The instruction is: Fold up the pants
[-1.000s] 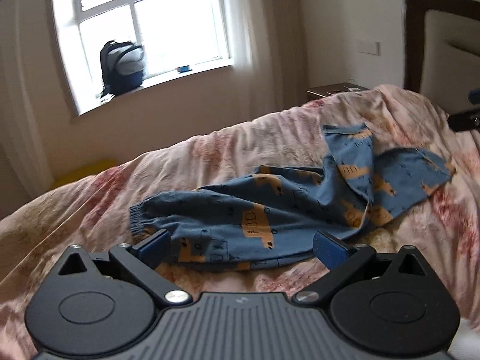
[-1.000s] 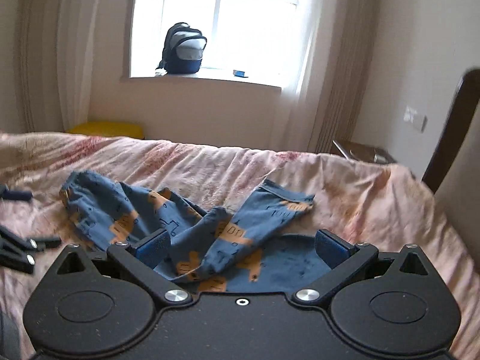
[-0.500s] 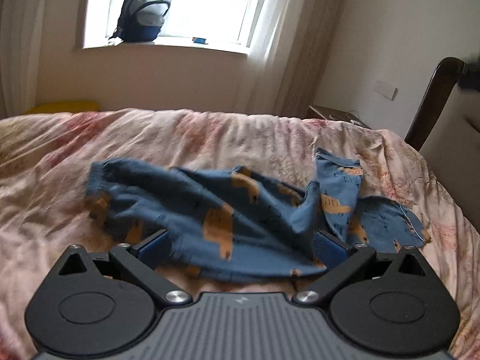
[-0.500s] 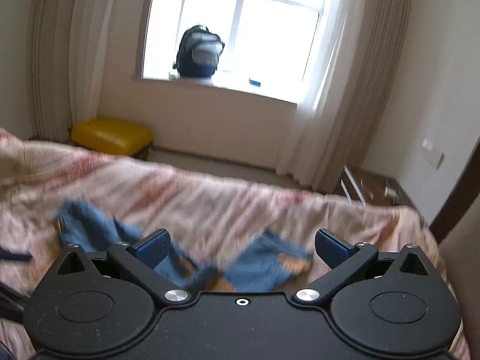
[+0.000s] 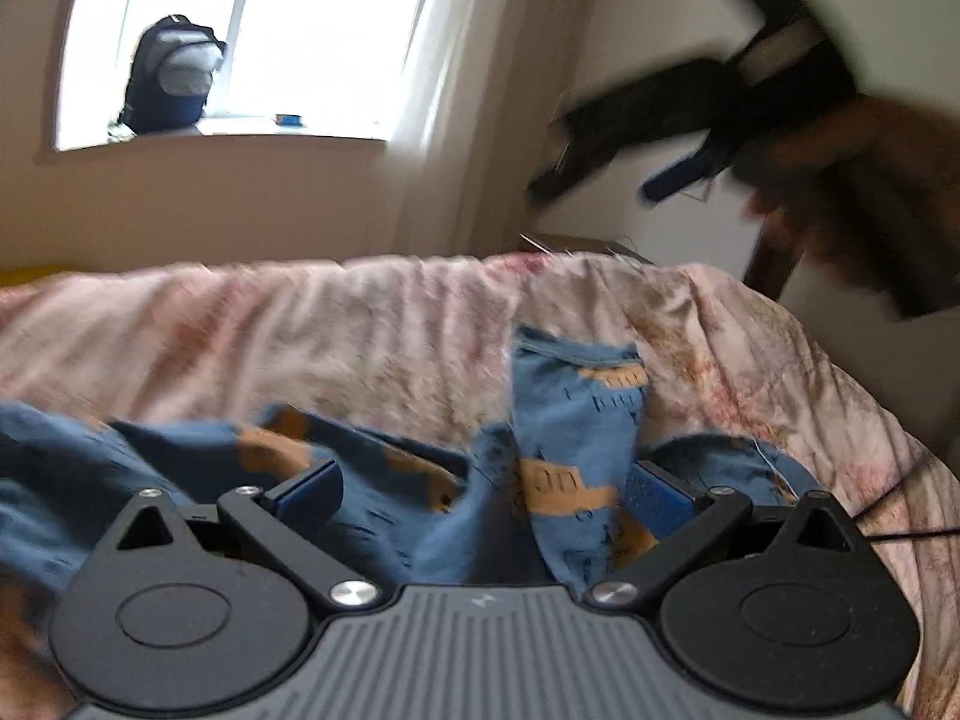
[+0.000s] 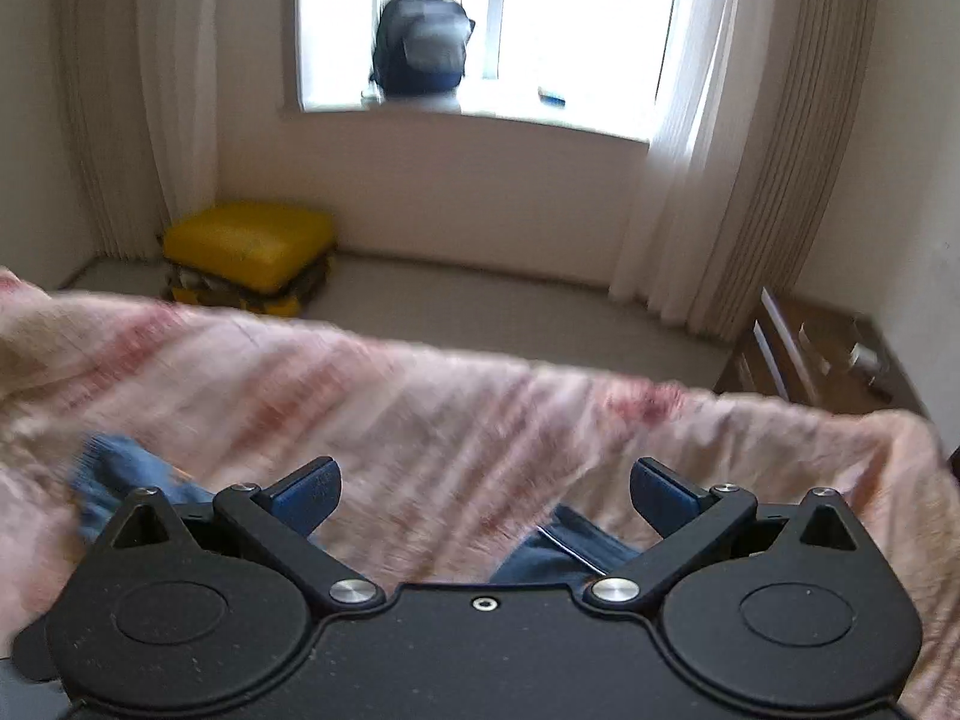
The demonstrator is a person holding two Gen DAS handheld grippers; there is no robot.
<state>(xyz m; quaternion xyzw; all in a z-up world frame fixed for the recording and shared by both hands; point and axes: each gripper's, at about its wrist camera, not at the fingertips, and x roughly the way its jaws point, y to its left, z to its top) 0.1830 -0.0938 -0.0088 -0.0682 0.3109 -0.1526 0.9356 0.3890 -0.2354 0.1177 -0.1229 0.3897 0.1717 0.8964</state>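
Left hand-held gripper hangs spread over the crumpled pants on the bed. Right hand-held gripper, also spread and empty, sees only pants edges; beyond, its view alone shows a yellow box.

Left wrist view — low, close over the pink patterned quilted bed, facing the bright paned window. Right wrist view — higher, same window, same bed.
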